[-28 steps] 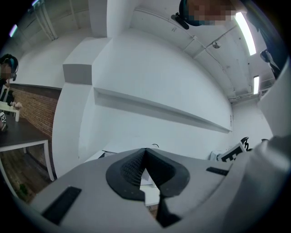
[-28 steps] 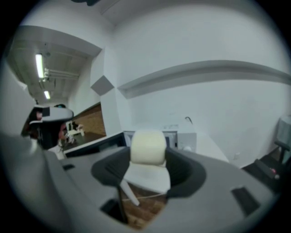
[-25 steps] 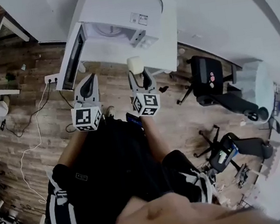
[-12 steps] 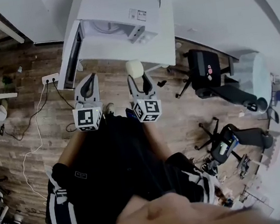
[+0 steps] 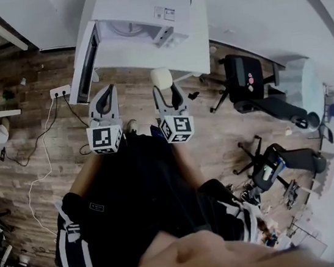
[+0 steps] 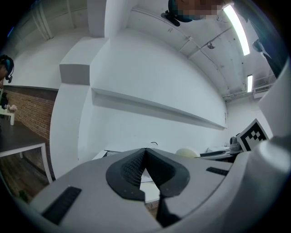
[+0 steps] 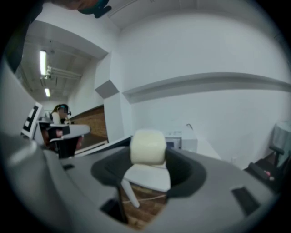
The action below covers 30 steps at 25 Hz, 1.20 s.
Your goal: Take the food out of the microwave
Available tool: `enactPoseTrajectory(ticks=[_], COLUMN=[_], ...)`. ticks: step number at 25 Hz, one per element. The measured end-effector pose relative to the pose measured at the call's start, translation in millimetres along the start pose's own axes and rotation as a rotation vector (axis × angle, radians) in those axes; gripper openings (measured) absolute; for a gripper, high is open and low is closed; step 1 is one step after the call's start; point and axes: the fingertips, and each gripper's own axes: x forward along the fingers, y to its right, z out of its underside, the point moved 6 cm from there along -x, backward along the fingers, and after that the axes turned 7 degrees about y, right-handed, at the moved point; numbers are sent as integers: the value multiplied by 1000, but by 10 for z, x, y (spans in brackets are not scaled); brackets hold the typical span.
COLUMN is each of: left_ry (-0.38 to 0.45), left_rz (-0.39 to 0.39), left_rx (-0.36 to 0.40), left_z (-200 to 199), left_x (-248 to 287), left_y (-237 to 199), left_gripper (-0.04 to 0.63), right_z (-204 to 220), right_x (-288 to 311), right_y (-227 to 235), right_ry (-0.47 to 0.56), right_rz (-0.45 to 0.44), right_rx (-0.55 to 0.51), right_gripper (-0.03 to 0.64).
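Pinching pale food (image 7: pixel 148 145), the right claw (image 5: pixel 165 90) stands near the open microwave (image 5: pixel 137 7).

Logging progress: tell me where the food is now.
In the head view, the food sits clamped in the right gripper, in front of the open microwave.

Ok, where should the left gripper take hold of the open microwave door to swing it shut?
Probably its free edge, the end farthest from the microwave and nearest the left gripper. The door stands wide open as a thin upright panel, so the jaws could straddle that edge from the front. That gripper is shut now, so open it first.
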Motion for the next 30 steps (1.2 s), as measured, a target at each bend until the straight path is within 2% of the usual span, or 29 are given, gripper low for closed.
enactPoseTrajectory(ticks=[30], left_ry=[-1], left_rz=[10], left_rx=[-11], left_z=[3], left_x=[42], left_y=[-97], left_gripper=[31], right_z=[-21], right_x=[68], right_y=[-92], right_ry=[-4], right_rz=[-13], right_rx=[-16], right_gripper=[264])
